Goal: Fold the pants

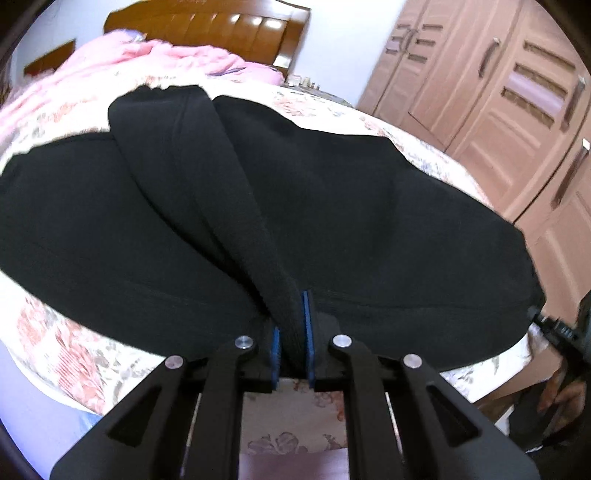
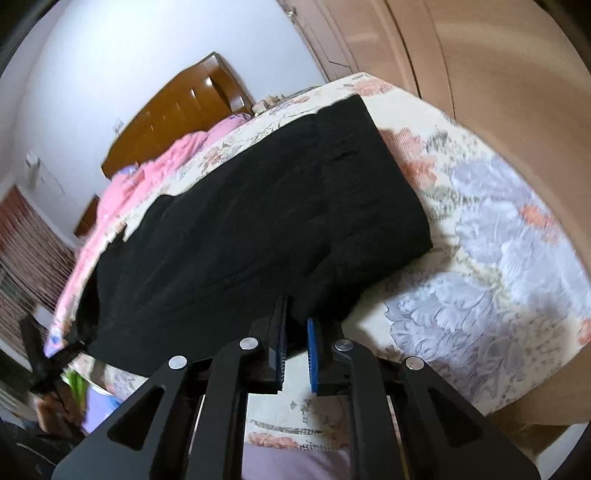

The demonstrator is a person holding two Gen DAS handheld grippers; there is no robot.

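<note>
- The black pants point(image 1: 369, 206) are spread out flat on the bed, lying on the flowery bedspread point(image 1: 62, 354), and they take up most of the near half of it.
- In the left wrist view a ribbed strip of the pants, looks like the waistband or a folded-over edge, runs from the far side of the pants down toward the near edge and bunches up there.
- The left gripper point(image 1: 291, 332) is clamped tight on that bunched strip right at the near edge of the pants; the blue pads point(image 1: 306, 325) are squeezing the fabric from both sides, barely any gap.
- The right gripper point(image 2: 295, 332) is at another near corner of the pants. Its jaws are pretty much closed too, with the edge of the black fabric pinched in between, tucked against the blue pads point(image 2: 314, 354).
- From the right wrist view you can spot the other gripper point(image 2: 48, 362) way off at the far left end of the pants.
- Beyond the pants, a pink blanket point(image 1: 155, 55) is heaped up by the brown wooden headboard point(image 1: 221, 29).
- Off to the right of the pants, past the edge of the bed, there's a light wood wardrobe point(image 1: 498, 92) with slatted doors and dark handles.
- White wall point(image 2: 110, 74) behind the headboard.
</note>
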